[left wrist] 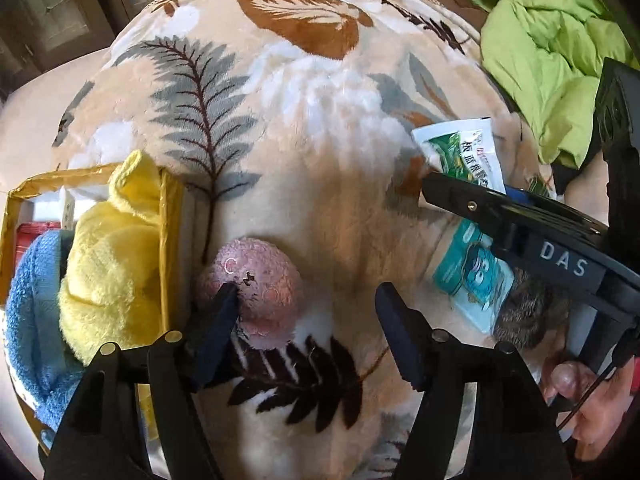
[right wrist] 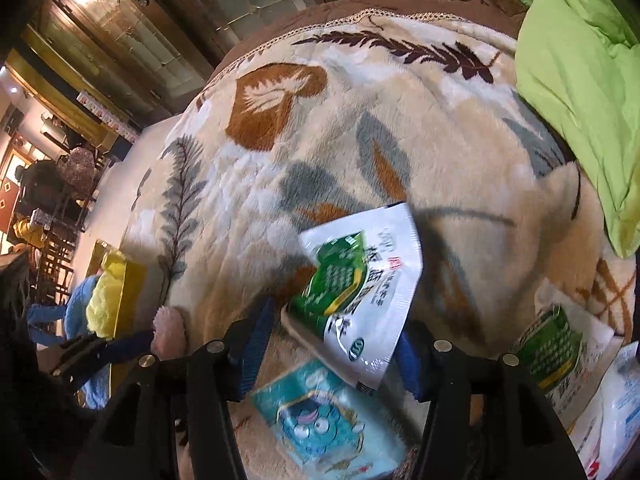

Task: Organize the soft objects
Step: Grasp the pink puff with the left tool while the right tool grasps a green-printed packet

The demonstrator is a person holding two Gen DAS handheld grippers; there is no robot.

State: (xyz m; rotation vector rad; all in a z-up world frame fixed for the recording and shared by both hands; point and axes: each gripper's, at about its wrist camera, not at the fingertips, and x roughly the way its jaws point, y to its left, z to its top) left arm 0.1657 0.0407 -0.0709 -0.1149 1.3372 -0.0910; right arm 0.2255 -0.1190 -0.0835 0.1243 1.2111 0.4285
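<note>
On the leaf-patterned blanket the soft things lie spread out, and a gold box stands at the left edge of the left wrist view. It already holds a yellow cloth and a blue cloth, so it is probably the place where the soft things are collected.

The left gripper has its fingers wide apart and holds nothing. The pink pouf, a small round fuzzy thing, lies on the blanket just beside the box, and the left finger tip is at its near side; whether it really touches, the view does not show. The pouf is almost round, so it has no clear long axis and can be taken from any side. The fingers seem placed to come around it, because it is the soft thing nearest to the box.

The right gripper is closed on a white-green sachet. The sachet is held by its lower part, and its long axis rises away from the fingers, tilted a little to the right, with the free end pointing to the far side of the blanket. Below it a teal packet lies flat on the blanket. Another sachet lies at the right, near a green quilt. The grip at the lower part probably leaves the free end to go first into a container.
</note>
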